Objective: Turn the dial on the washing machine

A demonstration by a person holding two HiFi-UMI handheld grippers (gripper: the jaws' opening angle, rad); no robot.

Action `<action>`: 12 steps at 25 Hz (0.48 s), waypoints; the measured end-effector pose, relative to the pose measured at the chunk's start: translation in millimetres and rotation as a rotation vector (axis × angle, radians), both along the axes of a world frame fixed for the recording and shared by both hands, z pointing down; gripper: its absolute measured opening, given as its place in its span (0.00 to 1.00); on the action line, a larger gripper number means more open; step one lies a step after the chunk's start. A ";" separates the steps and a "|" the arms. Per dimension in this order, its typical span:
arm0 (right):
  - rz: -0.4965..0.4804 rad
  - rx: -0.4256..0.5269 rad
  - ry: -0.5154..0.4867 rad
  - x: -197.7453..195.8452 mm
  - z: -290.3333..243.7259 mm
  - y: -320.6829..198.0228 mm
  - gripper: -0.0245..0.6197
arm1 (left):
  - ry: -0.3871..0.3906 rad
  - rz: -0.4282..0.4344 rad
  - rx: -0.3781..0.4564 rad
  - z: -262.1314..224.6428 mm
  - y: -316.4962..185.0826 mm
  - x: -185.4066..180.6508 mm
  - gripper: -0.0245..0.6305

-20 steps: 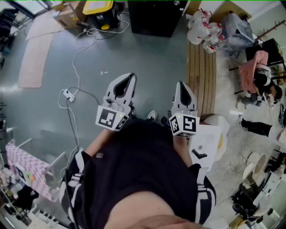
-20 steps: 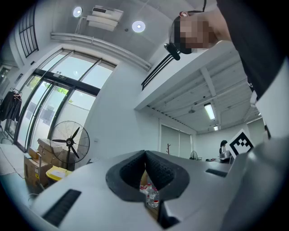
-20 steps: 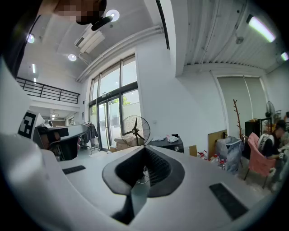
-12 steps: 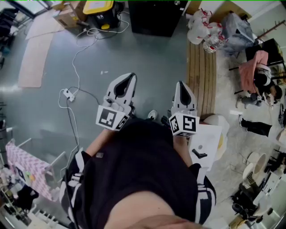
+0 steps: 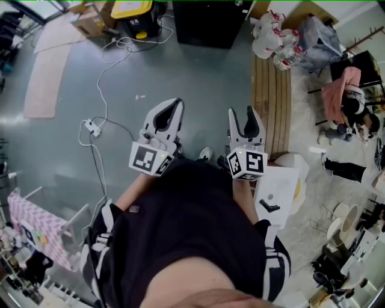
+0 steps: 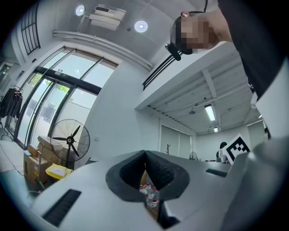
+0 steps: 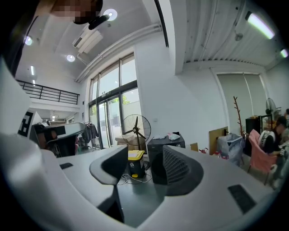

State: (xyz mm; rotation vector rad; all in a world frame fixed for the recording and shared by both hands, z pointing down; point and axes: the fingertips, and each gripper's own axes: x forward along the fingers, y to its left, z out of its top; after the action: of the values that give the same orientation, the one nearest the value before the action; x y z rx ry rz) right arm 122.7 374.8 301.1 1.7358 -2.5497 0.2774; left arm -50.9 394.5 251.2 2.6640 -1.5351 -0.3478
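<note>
Both grippers are held out in front of the person's body, above the grey floor (image 5: pixel 192 78). The left gripper (image 5: pixel 175 103) has its fingers pressed together at the tips, pinching nothing. The right gripper (image 5: pixel 242 112) has its fingers spread, and between them only the floor and a far black cabinet (image 7: pixel 156 162) show. The dial cannot be made out in any view.

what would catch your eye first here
The two white grippers held over the grey floor mid head view: the left gripper with jaws together, the right gripper with jaws apart and empty. Past them a white cable snakes up to a yellow-lidded box, with wooden slats at the right.
</note>
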 end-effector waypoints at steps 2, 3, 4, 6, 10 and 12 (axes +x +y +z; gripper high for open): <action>0.000 -0.010 0.019 -6.8 5.0 -0.9 0.44 | 0.000 0.000 -0.003 1.3 -0.8 -5.8 0.07; -0.001 -0.011 0.026 -10.5 6.1 -1.3 0.44 | 0.000 -0.001 -0.002 1.4 -1.3 -9.4 0.07; -0.001 -0.011 0.029 -14.3 6.7 -2.1 0.44 | 0.000 -0.003 0.000 1.5 -2.0 -13.4 0.07; 0.000 -0.014 0.033 -22.5 8.3 -5.0 0.44 | 0.002 -0.006 0.000 2.2 -3.8 -22.7 0.07; 0.010 -0.034 0.024 -41.5 15.8 -14.5 0.44 | 0.004 -0.005 -0.014 7.5 -8.9 -45.7 0.07; 0.017 -0.041 0.027 -52.8 22.4 -20.3 0.44 | 0.000 0.001 -0.020 12.9 -12.7 -60.0 0.07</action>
State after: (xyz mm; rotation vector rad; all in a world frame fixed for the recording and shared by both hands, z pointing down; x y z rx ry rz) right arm 69.9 354.6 323.4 1.7357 -2.4943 0.3023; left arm -110.9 381.8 264.1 2.6497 -1.5285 -0.3310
